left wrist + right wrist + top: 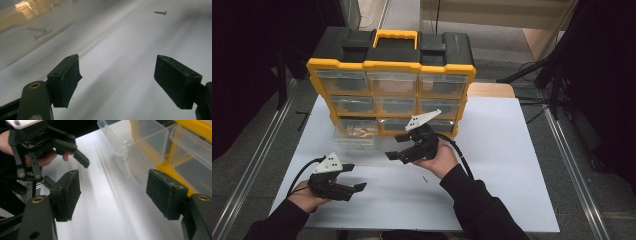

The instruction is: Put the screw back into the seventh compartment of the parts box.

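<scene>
Loose screw (425,178) lies flat on the white table (512,165), on the person's side of the clear drawer (355,136) that is pulled out of the yellow organizer (392,95) and sits on the table in front of it. In the high view the screw is just under the right hand's wrist, behind the right gripper (398,147), whose tips point toward the drawer and away from the screw. The left gripper (354,177) sits further off to the screw's left, tips pointing roughly its way; in the left gripper view the screw (160,12) is ahead and to the right of the fingers (70,80), long axis across the line of approach. Both grippers are wide apart with nothing between them. My read: the left has the cleaner line, since the right would have to back up and turn. Two more screws (40,33) already lie in the drawer. The surface is smooth, flat and a bit glossy, so a thin screw will be hard to pinch and may skid. Dark curtains both sides, floor beyond the organizer.
</scene>
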The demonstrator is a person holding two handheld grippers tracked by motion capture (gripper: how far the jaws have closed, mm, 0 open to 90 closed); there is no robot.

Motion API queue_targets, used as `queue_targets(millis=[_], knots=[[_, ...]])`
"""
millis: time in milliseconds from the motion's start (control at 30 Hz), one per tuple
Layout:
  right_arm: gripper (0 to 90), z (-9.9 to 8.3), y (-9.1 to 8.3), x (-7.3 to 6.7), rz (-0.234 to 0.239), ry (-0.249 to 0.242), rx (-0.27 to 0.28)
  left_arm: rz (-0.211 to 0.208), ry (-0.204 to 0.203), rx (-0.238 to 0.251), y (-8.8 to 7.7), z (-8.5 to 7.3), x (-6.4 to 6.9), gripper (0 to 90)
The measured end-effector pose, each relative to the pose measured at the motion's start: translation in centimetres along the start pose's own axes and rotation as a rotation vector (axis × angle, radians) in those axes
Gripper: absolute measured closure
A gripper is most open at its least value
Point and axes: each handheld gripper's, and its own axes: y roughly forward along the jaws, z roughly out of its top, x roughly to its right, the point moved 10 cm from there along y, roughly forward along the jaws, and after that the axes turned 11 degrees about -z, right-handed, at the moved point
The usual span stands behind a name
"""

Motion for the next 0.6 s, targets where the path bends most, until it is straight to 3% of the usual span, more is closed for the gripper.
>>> queue_targets(millis=[300,600], knots=[[28.7,-1.4,-0.5,0.0,-0.01,-0.007,-0.006,0.002,0.002,0.001,0.1,0.0,0.0,20.7],[29.5,-2.4,-0.9,0.2,-0.015,0.022,-0.001,0.001,0.003,0.005,-0.1,0.1,0.1,20.7]])
